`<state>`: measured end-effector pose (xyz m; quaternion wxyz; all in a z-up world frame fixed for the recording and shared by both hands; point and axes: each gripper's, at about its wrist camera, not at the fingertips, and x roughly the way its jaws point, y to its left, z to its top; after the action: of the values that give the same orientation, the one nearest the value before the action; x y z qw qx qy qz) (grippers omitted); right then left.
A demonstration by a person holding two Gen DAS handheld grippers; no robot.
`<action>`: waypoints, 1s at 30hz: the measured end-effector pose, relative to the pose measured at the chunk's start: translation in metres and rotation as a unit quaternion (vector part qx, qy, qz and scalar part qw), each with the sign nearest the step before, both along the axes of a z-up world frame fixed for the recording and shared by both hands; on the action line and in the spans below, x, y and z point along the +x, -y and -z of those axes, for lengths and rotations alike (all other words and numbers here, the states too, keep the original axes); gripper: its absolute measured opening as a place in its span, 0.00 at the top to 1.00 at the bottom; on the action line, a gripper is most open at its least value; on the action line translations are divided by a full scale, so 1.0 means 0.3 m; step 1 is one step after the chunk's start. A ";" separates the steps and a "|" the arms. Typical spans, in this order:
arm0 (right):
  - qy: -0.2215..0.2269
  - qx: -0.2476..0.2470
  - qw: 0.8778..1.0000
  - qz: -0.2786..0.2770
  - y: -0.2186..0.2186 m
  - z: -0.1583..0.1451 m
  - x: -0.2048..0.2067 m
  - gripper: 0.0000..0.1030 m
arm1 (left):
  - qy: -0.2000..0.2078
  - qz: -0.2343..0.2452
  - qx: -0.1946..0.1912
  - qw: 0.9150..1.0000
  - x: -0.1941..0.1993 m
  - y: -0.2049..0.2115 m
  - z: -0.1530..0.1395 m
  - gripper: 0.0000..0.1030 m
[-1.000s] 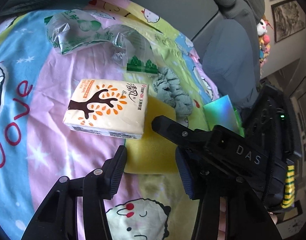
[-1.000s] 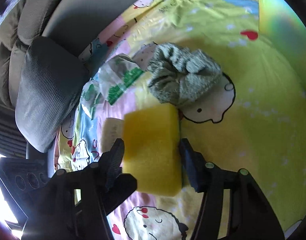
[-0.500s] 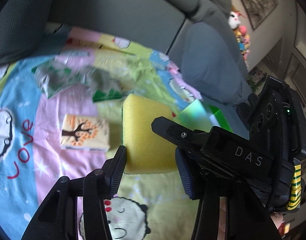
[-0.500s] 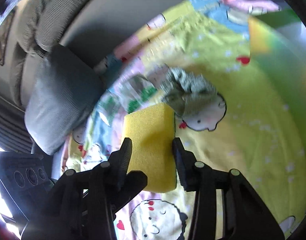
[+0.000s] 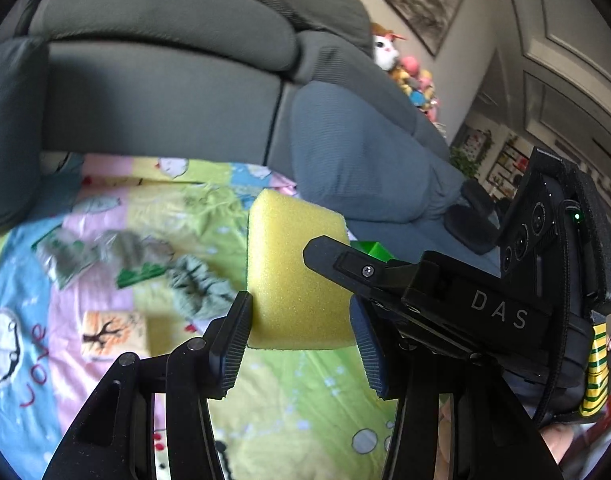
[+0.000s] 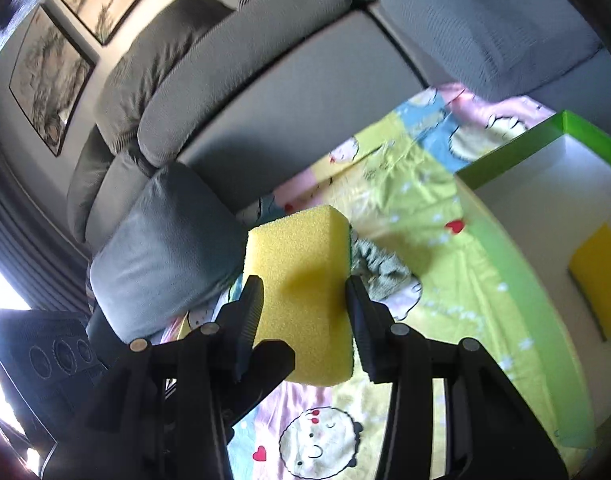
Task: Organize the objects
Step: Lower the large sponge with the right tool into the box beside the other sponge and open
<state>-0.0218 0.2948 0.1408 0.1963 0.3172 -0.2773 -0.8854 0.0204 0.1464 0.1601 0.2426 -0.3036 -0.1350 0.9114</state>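
the yellow sponge (image 6: 301, 300) has come up off the cartoon blanket (image 6: 445, 280), grasped by the right hand-held gripper (image 6: 303, 312), whose jaws have just been closing on it. the left hand-held gripper (image 5: 301, 320) looks empty, jaws apart, sponge just ahead. another sponge (image 6: 601, 280) already lies in the green box (image 6: 505, 148), right of frame; scrunchie (image 5: 197, 288), tissue pack (image 5: 113, 334) and plastic bag (image 5: 89, 252) remain out.

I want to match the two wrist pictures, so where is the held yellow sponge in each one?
Left wrist: yellow sponge at the picture's centre.
Right wrist: also at centre, clamped in the right gripper.
Shared landmark: the crumpled grey-green cloth, lower left of the sponge in the left view, peeking out at its right edge in the right view.
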 end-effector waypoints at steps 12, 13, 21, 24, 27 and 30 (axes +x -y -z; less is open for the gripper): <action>-0.042 -0.035 0.993 0.101 -0.235 -0.007 0.058 0.58 | -0.030 0.086 -0.012 0.996 -0.069 -0.234 -0.020 0.51; -0.041 -0.036 0.992 0.110 -0.254 -0.003 0.059 0.58 | -0.028 0.094 -0.016 0.995 -0.076 -0.256 -0.018 0.51; -0.035 -0.061 0.983 0.170 -0.397 0.033 0.089 0.58 | -0.026 0.133 -0.039 0.990 -0.110 -0.416 -0.005 0.51; -0.030 -0.069 0.979 0.187 -0.441 0.046 0.098 0.58 | -0.021 0.143 -0.042 0.989 -0.113 -0.458 0.011 0.51; -0.020 -0.071 0.977 0.201 -0.473 0.060 0.105 0.58 | -0.010 0.150 -0.040 0.988 -0.123 -0.484 0.027 0.51; -0.008 -0.072 0.973 0.220 -0.493 0.075 0.110 0.57 | 0.002 0.158 -0.036 0.987 -0.130 -0.511 0.045 0.51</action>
<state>0.0112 0.4427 0.1184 0.0208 0.2264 -0.4020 -0.8870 -0.0184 0.2996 0.1465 0.3721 -0.3320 -0.0528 0.8652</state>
